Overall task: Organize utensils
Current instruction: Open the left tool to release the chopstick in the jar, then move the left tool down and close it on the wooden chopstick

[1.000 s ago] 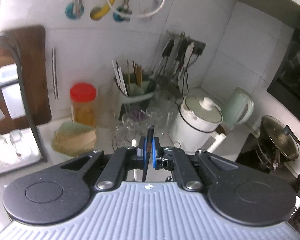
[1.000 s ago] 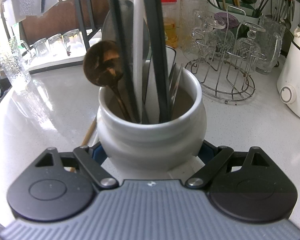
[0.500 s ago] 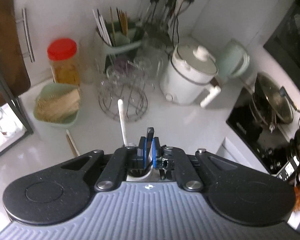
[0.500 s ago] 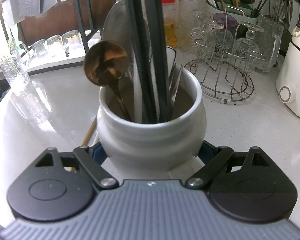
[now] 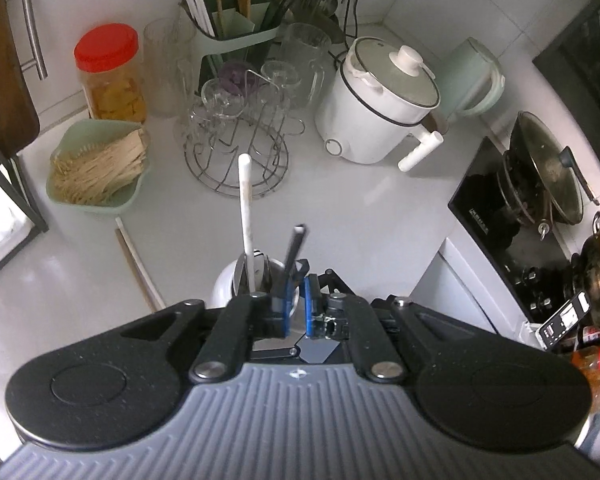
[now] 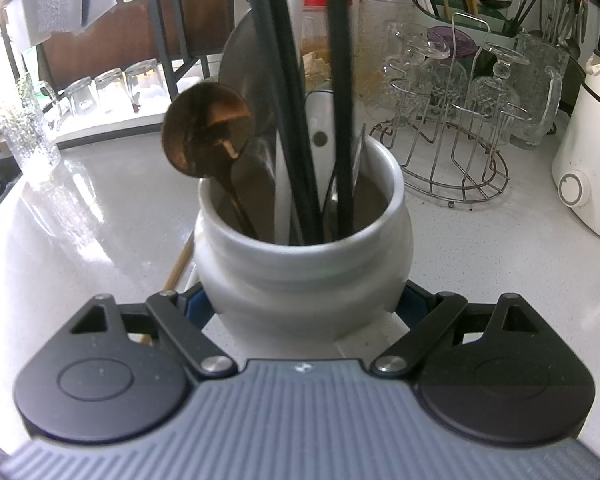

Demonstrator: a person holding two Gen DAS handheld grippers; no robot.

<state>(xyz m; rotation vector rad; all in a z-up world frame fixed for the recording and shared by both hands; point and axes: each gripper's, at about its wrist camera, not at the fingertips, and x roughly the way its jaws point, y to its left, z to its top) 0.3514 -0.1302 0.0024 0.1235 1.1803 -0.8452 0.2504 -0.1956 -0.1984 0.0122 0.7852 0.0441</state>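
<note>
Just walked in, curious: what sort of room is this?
Most likely a home kitchen: a white electric cooking pot, a black induction hob and a wire rack of upturned glasses share the white counter.

The round white ceramic utensil crock (image 6: 304, 264) stands on the pale speckled table (image 6: 84, 248). In it stand a brown wooden spoon (image 6: 208, 136) at left and two black rods (image 6: 340, 120). Behind it to the right sits a wire glass rack (image 6: 452, 160); further right, a white electric cooker (image 6: 592, 168). Wooden chopsticks (image 6: 178, 264) lie just left of it.
</note>
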